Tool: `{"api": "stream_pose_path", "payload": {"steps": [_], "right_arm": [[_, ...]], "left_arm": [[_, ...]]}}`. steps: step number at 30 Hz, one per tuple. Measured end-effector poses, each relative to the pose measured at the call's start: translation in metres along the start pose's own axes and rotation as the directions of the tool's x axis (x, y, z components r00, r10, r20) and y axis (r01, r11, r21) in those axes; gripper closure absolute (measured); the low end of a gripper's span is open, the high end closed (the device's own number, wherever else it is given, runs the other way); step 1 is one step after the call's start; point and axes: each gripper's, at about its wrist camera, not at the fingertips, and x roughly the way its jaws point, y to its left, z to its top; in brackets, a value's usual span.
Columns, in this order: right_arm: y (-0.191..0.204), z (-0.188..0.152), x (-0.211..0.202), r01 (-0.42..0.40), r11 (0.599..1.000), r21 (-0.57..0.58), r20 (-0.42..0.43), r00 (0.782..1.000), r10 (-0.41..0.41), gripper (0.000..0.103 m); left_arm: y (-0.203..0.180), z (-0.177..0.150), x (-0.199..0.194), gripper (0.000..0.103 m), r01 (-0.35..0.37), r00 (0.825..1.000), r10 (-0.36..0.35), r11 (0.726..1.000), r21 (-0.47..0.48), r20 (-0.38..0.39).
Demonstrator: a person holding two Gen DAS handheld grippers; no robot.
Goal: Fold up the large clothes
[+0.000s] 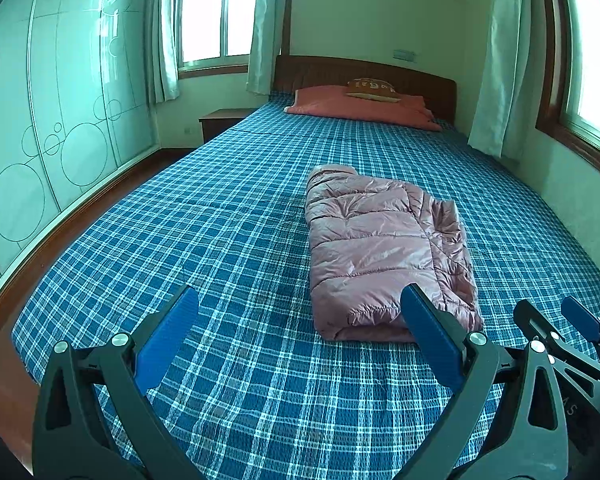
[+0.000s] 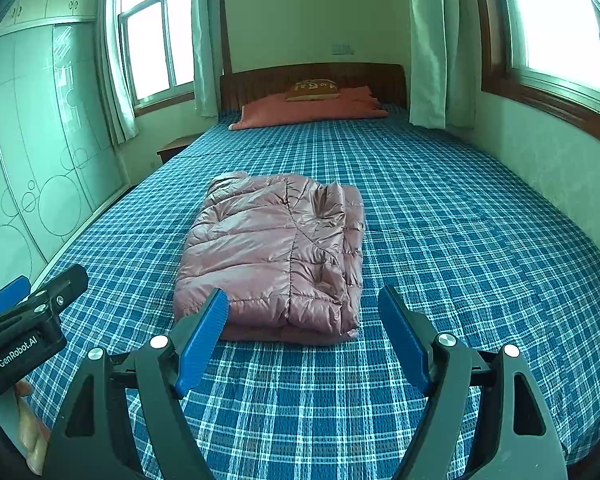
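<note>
A pink puffer jacket lies folded into a compact bundle on the blue plaid bed. It also shows in the right wrist view. My left gripper is open and empty, held above the bed, short of the jacket's near left corner. My right gripper is open and empty, held above the bed just in front of the jacket's near edge. The right gripper's fingers show at the right of the left wrist view. The left gripper shows at the left of the right wrist view.
A red pillow with a small brown cushion lies at the wooden headboard. A wardrobe with sliding glass doors stands left of the bed, with a nightstand by it. A wall with windows runs along the right.
</note>
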Motion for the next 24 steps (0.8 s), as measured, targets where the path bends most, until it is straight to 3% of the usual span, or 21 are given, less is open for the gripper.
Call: {"api": "stream_pose_path", "payload": {"steps": [24], "right_arm": [[0.0028,0.0002,-0.0016,0.002,1.0,-0.01,0.01,1.0,-0.002,0.027]], "left_arm": [[-0.0016,-0.0032,0.0075,0.002,0.008,1.0,-0.008,1.0,-0.008,-0.014]]}}
